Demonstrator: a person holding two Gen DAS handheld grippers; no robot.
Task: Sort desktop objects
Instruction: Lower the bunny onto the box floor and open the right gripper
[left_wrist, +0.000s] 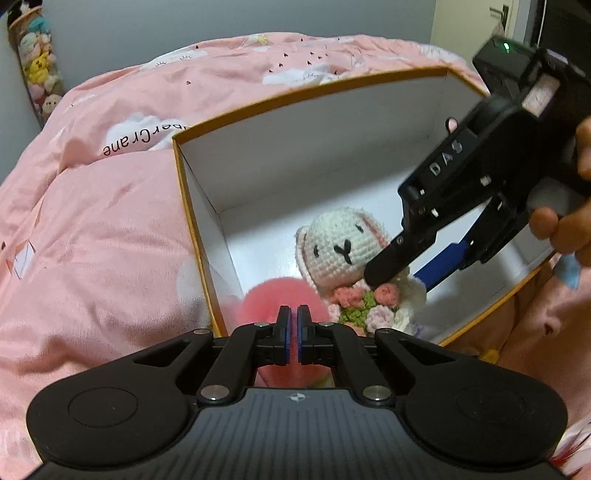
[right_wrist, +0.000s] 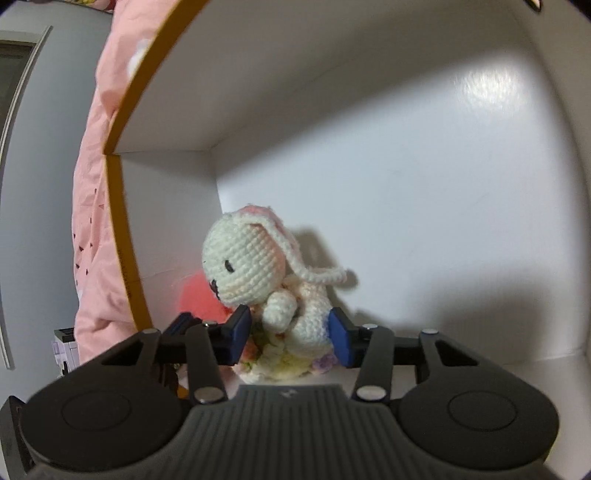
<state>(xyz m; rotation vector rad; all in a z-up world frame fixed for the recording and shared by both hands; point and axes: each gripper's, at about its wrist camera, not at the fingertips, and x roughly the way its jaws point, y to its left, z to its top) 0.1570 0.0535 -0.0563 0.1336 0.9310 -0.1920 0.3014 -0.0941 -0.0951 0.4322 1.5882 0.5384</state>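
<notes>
A crochet bunny (left_wrist: 343, 247) with a flower bouquet sits inside a white box with an orange rim (left_wrist: 295, 96). My right gripper (left_wrist: 400, 280) reaches down into the box from the right, a hand (left_wrist: 565, 229) holding it. In the right wrist view its blue pads sit against both sides of the bunny's (right_wrist: 251, 258) body, so the right gripper (right_wrist: 290, 330) is shut on it. A pink fluffy ball (left_wrist: 258, 299) lies by the box's near-left wall, also seen behind the bunny as a pink fluffy ball (right_wrist: 197, 295). My left gripper (left_wrist: 293, 325) hovers above it, shut, with nothing visible between its pads.
The box rests on a pink patterned quilt (left_wrist: 92, 229) that surrounds it. A hanging column of small plush toys (left_wrist: 37, 66) is at the far upper left. The box's white wall (right_wrist: 369, 147) rises close behind the bunny. A small pale object (right_wrist: 66, 347) lies outside the box.
</notes>
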